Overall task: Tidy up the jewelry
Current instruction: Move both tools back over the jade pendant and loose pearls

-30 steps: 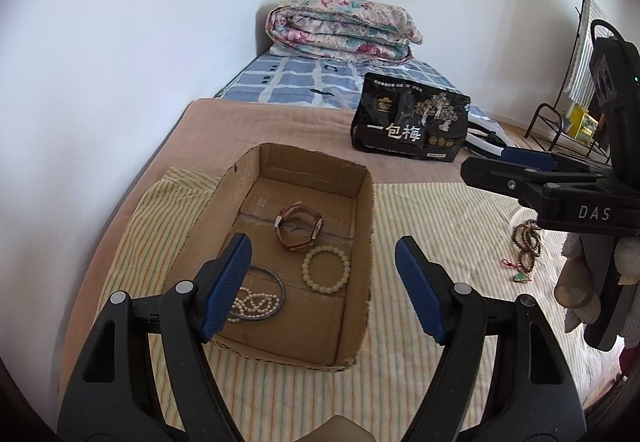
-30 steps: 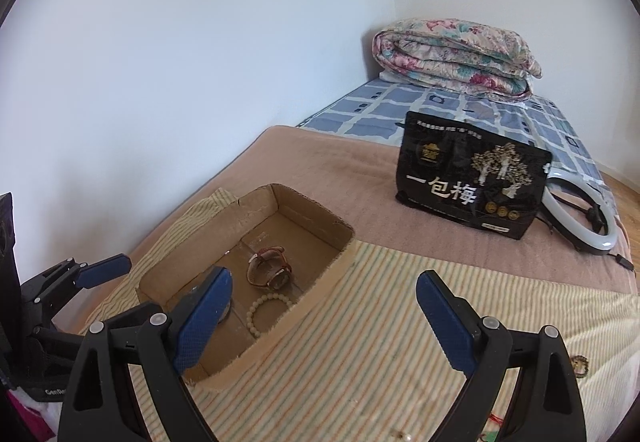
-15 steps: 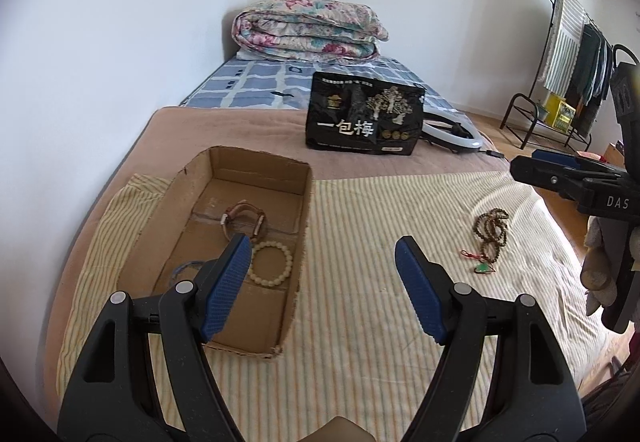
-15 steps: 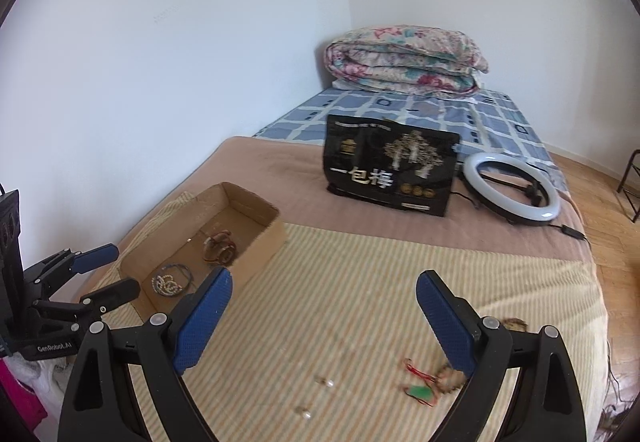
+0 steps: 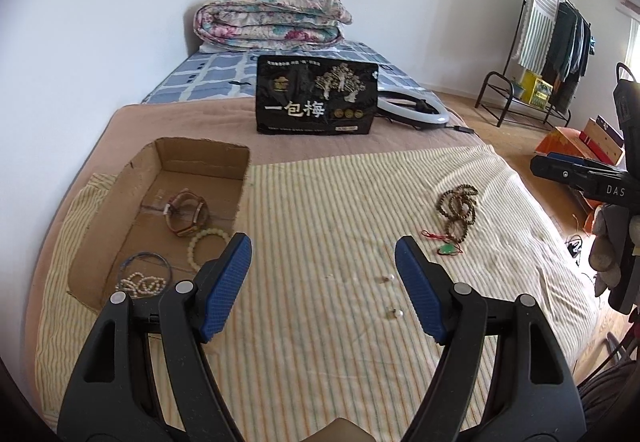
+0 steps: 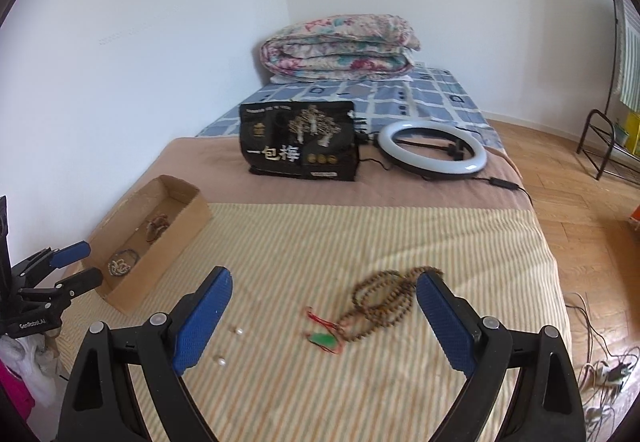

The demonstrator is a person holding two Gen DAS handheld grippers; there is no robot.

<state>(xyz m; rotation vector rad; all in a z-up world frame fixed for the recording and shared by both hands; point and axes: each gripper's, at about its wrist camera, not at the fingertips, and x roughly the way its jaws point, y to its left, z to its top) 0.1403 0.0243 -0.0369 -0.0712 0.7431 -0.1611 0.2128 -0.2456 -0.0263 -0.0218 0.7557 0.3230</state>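
In the right wrist view the cardboard box (image 6: 154,242) stood far to the left, and the jewelry inside it was too small to tell piece from piece. In the left wrist view its contents were clearer: a watch (image 5: 186,212), a pale bead bracelet (image 5: 208,248), a thin blue bangle (image 5: 146,264) and a pearl string (image 5: 140,284), the last partly hidden behind the box wall.

The left gripper (image 5: 323,284) was released, with nothing between its jaws, and hung over the striped cloth (image 5: 320,194) just right of the box. The right gripper (image 6: 324,316) was also wide apart and empty. The brown bead necklace (image 6: 384,300) with its green pendant (image 6: 322,340) lay on the cloth between the right gripper's fingers, not touched. Two small pearls (image 6: 229,346) lay just beside its left finger.
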